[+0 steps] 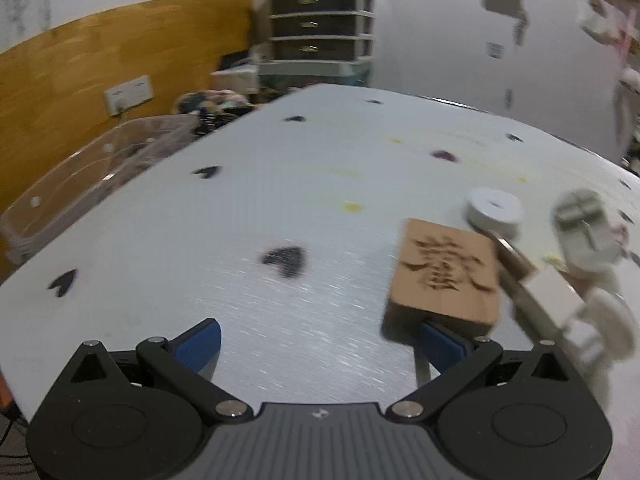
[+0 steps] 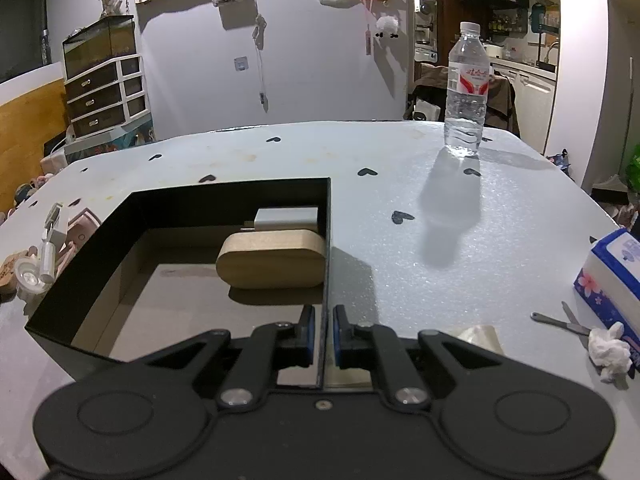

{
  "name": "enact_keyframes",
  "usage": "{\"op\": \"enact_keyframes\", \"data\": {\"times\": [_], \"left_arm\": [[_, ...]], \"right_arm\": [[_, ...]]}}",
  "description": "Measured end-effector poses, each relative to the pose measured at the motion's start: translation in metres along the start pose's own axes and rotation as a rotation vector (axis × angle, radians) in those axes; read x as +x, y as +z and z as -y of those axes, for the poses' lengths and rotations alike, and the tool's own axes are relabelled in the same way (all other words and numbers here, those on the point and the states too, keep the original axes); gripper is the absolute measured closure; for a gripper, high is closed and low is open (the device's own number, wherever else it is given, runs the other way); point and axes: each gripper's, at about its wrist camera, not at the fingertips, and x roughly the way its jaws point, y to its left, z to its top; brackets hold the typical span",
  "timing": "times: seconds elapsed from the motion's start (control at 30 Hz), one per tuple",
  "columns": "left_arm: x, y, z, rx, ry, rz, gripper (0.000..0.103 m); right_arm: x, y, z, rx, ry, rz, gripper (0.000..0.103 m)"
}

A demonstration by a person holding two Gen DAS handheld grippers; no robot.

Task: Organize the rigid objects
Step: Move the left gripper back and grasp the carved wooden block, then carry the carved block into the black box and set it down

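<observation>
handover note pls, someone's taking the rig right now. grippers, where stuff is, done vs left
Left gripper: open, empty, above the table, with the carved wooden block just beyond its right finger.
Right gripper: shut on the right wall of the black box, steadying it.
Done: a rounded wooden piece and a grey block lie in the box.
Left: the carved wooden block, a white round piece and other pale items beside it are on the table outside the box. Water bottle, tissue pack and scissors lie on the box's other side.
</observation>
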Motion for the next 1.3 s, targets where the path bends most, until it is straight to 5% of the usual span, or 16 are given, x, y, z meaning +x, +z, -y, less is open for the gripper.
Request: {"op": "enact_keyframes", "data": {"times": [0.2, 0.3, 0.43, 0.63, 0.97, 1.3], "left_arm": [[-0.014, 0.006, -0.009, 0.001, -0.097, 0.060, 0.000], [-0.020, 0.010, -0.001, 0.060, -0.197, 0.106, 0.000], [-0.014, 0.015, 0.020, 0.179, -0.239, 0.140, 0.000], [0.013, 0.025, 0.046, 0.260, -0.290, 0.097, 0.001], [0.028, 0.031, 0.049, 0.277, -0.325, 0.034, 0.036], [0.007, 0.032, 0.037, 0.151, -0.266, 0.077, 0.036]], "right_arm": [[0.001, 0.001, -0.001, -0.004, -0.002, -0.005, 0.094], [0.002, 0.001, -0.002, -0.008, -0.004, -0.007, 0.094], [0.002, 0.001, -0.001, -0.009, -0.004, -0.008, 0.094], [0.003, 0.002, -0.005, -0.014, -0.024, -0.014, 0.097], [0.003, 0.001, -0.005, -0.009, -0.030, -0.012, 0.099], [0.003, 0.002, -0.005, -0.008, -0.032, -0.013, 0.099]]}}
